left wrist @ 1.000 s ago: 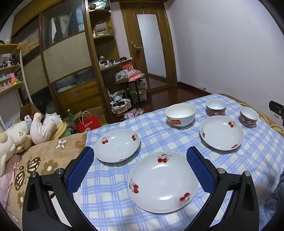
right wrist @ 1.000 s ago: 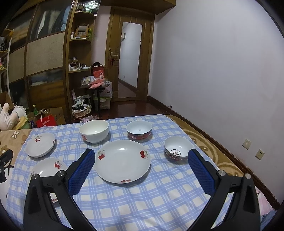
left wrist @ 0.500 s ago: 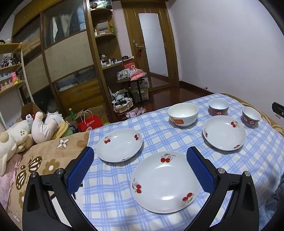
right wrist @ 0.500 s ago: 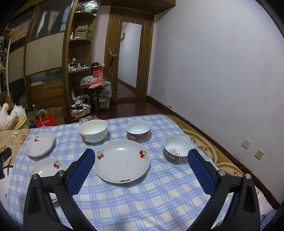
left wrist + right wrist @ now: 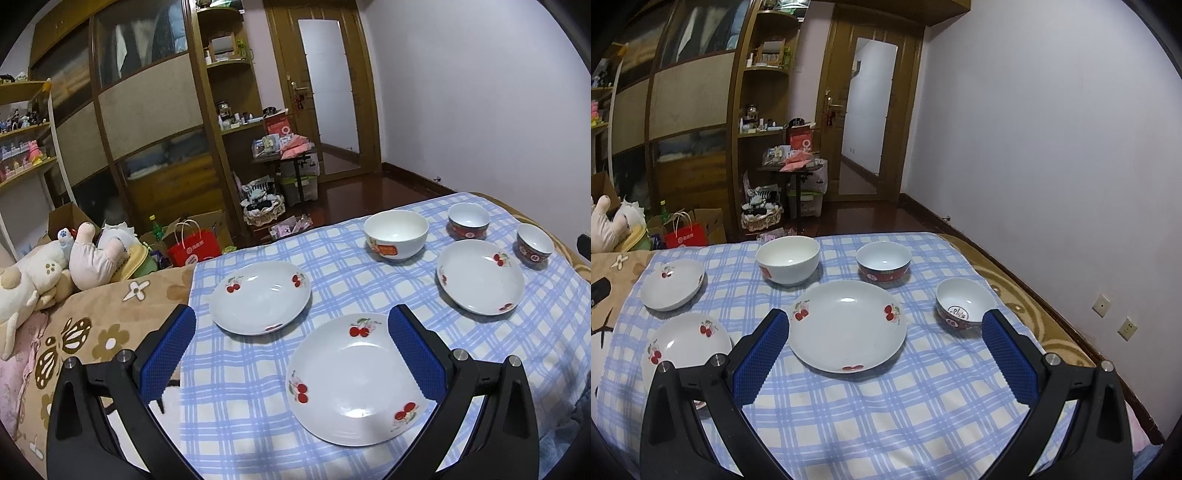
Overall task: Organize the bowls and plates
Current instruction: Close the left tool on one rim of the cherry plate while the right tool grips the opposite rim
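- Three white cherry-print plates are laid on a blue-and-white checked cloth point(image 5: 886, 413): a near-left plate point(image 5: 354, 380), a far-left plate point(image 5: 260, 297) and a right-hand plate point(image 5: 847, 325), none of them touching another
- The near-left plate is seen just beyond the left gripper point(image 5: 291, 332), partly covered by its right blue pad
- The right-hand plate is framed between the blue pads of the right gripper point(image 5: 886, 332), which is held above the cloth
- Three bowls are set behind the plates: a large white bowl with a red label point(image 5: 787, 260), a red-sided bowl point(image 5: 883, 263) beside it, and a second, smaller red-sided bowl point(image 5: 964, 304) nearest the cloth's right edge
- All bowls are stood upright and apart from one another; nothing is stacked
- The fingers of both grippers are spread wide apart and nothing is held in either
- A brown flower-patterned blanket point(image 5: 92, 325) is seen to the left of the cloth, with plush toys point(image 5: 48, 266) lying at its far end
- A red paper bag point(image 5: 194, 249), a wooden cabinet point(image 5: 147, 110) and a wooden door point(image 5: 868, 122) are seen beyond
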Demonstrator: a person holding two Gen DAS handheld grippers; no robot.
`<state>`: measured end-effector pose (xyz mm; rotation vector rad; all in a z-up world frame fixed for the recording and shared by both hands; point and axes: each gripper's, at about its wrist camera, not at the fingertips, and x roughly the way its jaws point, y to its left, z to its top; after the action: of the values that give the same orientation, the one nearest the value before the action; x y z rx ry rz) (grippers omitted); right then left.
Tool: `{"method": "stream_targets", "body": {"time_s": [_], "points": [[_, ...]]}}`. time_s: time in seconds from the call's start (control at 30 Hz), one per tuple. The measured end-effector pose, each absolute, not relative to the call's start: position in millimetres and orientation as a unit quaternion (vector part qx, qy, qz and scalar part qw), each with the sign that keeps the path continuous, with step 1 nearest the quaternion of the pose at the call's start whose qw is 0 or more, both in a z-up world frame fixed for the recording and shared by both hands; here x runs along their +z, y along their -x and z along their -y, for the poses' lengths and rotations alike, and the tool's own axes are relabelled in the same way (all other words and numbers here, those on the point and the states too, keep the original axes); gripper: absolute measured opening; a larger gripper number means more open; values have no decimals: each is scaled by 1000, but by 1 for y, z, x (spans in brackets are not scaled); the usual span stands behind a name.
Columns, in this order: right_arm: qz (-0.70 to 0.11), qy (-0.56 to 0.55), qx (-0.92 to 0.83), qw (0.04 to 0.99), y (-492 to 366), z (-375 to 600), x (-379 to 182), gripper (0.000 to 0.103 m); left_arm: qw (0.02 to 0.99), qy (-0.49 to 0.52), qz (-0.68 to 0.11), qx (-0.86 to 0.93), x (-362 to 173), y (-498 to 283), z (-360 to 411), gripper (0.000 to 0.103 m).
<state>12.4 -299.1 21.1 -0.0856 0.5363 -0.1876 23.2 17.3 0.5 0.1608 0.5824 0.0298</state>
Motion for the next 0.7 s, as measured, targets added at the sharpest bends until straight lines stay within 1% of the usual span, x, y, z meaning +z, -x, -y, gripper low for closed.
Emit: {"method": "stream_targets", "body": {"time_s": [0.17,0.27,0.57,0.7], "points": [[-270,78,-98,955,-25,281,21,103,951,-48,-305,14,-7,-35,-29,102],[-277,91,-100,951,-36,271,22,103,947,-51,-318,25,-16,-45,-34,102],[-290,72,-47,953,-65,241,22,103,920,-30,-390,19,-47,-86,-48,102],[-301,67,-24,951,-81,223,13,103,909,-20,-416,22,-61,-102,-55,102]]}}
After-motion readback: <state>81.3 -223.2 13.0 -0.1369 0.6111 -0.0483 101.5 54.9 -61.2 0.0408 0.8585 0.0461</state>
